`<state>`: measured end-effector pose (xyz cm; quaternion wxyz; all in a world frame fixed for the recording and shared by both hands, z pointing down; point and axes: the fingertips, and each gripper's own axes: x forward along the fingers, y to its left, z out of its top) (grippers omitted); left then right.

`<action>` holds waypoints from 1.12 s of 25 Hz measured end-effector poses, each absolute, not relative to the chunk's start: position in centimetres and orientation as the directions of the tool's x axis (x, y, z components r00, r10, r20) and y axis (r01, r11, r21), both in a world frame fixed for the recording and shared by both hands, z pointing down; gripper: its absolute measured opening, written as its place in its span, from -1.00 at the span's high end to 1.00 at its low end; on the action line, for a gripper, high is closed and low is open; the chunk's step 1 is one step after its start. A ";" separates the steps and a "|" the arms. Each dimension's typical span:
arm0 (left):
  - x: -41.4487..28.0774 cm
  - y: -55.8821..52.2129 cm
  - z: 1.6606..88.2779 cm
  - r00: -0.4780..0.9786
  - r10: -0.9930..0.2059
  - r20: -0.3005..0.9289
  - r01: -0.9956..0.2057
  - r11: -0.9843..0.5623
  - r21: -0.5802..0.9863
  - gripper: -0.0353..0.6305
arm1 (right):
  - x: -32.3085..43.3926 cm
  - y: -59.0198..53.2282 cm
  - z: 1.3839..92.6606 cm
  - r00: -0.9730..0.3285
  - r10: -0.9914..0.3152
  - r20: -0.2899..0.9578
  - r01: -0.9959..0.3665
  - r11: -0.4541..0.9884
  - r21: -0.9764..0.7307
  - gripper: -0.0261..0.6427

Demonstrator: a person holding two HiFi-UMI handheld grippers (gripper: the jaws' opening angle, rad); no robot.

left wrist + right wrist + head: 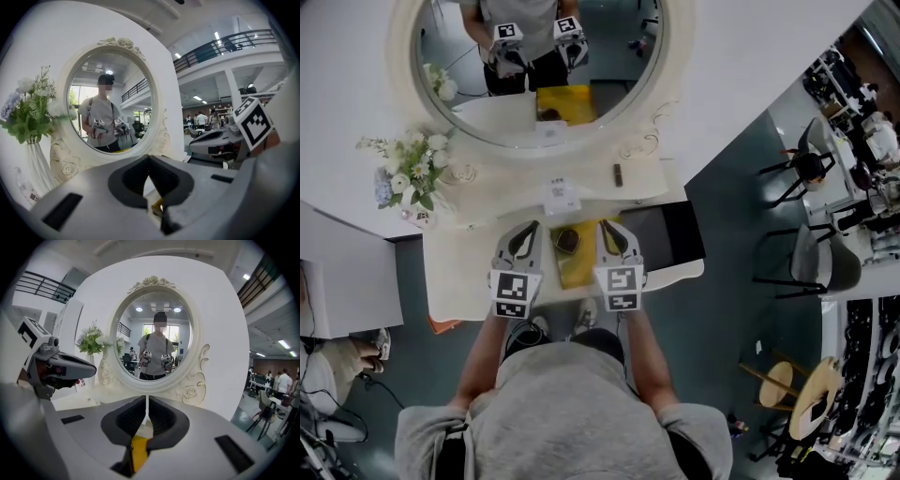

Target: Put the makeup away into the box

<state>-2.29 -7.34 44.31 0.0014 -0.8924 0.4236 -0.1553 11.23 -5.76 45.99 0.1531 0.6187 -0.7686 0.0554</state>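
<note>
dark round compact [567,241]: the makeup item; lies inside the yellow box [578,272], in the half of the box farther from the person.

yellow box: open on top, flat on the white table [459,272], directly in front of the person; all places below are given from it.

left gripper [525,231]: just beside the box's left edge, tips level with the compact; jaws pressed together, nothing between them. the left gripper view shows a sliver of the box's yellow under the closed pads.

right gripper [611,229]: just beside the box's right edge, also level with the compact; jaws pressed together with only a thin slit, nothing pinched. the right gripper view shows the box's yellow under them.

small white packet [562,195]: just beyond the box's far end.

small dark stick [618,174]: beyond the box and slightly to its right, apart from the packet.

oval mirror [400,56]: beyond the box, at the back of the table; reflects the person, both grippers and the box.

flowers [408,173]: beyond the box and well to its left.

black panel [670,234]: right of the box, past the right gripper.
</note>
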 end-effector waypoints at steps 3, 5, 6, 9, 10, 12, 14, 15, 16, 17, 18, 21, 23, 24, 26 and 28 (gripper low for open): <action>-2.7 -7.9 45.0 0.574 -0.766 0.289 -0.770 -0.625 -0.128 0.89 | 10.6 -7.0 46.9 -0.209 -0.924 0.322 -0.952 0.267 0.150 0.83; -3.0 -8.2 45.6 0.559 -0.773 0.299 -0.781 -0.612 -0.122 0.89 | 10.1 -7.8 47.9 -0.228 -0.911 0.345 -0.936 0.302 0.180 0.83; -3.2 -8.5 45.9 0.552 -0.776 0.305 -0.786 -0.606 -0.119 0.89 | 9.8 -8.3 48.4 -0.237 -0.903 0.358 -0.927 0.321 0.196 0.83; -3.8 -9.1 46.9 0.528 -0.785 0.324 -0.802 -0.586 -0.113 0.89 | 8.9 -9.6 49.9 -0.254 -0.882 0.396 -0.889 0.375 0.264 0.83; -4.0 -9.3 47.3 0.520 -0.788 0.330 -0.808 -0.579 -0.110 0.89 | 8.6 -10.0 50.5 -0.260 -0.872 0.414 -0.872 0.396 0.286 0.79; -4.3 -9.5 48.0 0.505 -0.792 0.344 -0.818 -0.566 -0.102 0.89 | 7.9 -10.8 52.1 -0.273 -0.848 0.455 -0.837 0.442 0.322 0.56; -4.6 -9.8 48.6 0.491 -0.796 0.355 -0.828 -0.553 -0.094 0.89 | 7.2 -11.5 53.6 -0.281 -0.825 0.491 -0.798 0.485 0.357 0.47; -4.8 -9.9 49.0 0.484 -0.798 0.360 -0.833 -0.546 -0.090 0.89 | 6.9 -11.7 54.4 -0.283 -0.814 0.508 -0.777 0.505 0.376 0.42; -4.9 -10.0 49.3 0.476 -0.800 0.365 -0.838 -0.538 -0.086 0.89 | 6.6 -12.0 55.2 -0.283 -0.803 0.524 -0.755 0.523 0.395 0.38; -5.1 -10.1 49.6 0.468 -0.802 0.371 -0.844 -0.530 -0.082 0.89 | 6.3 -12.2 56.0 -0.283 -0.794 0.538 -0.736 0.539 0.409 0.34; -5.3 -10.2 49.9 0.461 -0.804 0.376 -0.849 -0.523 -0.078 0.89 | 6.1 -12.5 56.8 -0.283 -0.785 0.551 -0.721 0.553 0.418 0.30; -5.7 -10.6 50.9 0.439 -0.808 0.394 -0.862 -0.502 -0.070 0.89 | 5.5 -13.2 58.8 -0.286 -0.760 0.584 -0.690 0.586 0.425 0.18; -5.9 -10.8 51.5 0.425 -0.810 0.404 -0.870 -0.489 -0.065 0.89 | 5.2 -13.7 60.0 -0.285 -0.746 0.602 -0.669 0.604 0.433 0.15; -6.1 -10.9 51.8 0.419 -0.811 0.408 -0.873 -0.483 -0.063 0.89 | 5.1 -14.0 60.6 -0.282 -0.743 0.607 -0.659 0.610 0.440 0.14; -6.3 -11.2 52.3 0.410 -0.811 0.417 -0.878 -0.474 -0.058 0.89 | 4.9 -14.6 61.5 -0.271 -0.741 0.614 -0.643 0.614 0.458 0.14; -6.5 -11.3 52.8 0.404 -0.810 0.426 -0.882 -0.469 -0.055 0.89 | 4.9 -15.1 62.1 -0.262 -0.743 0.615 -0.636 0.612 0.469 0.14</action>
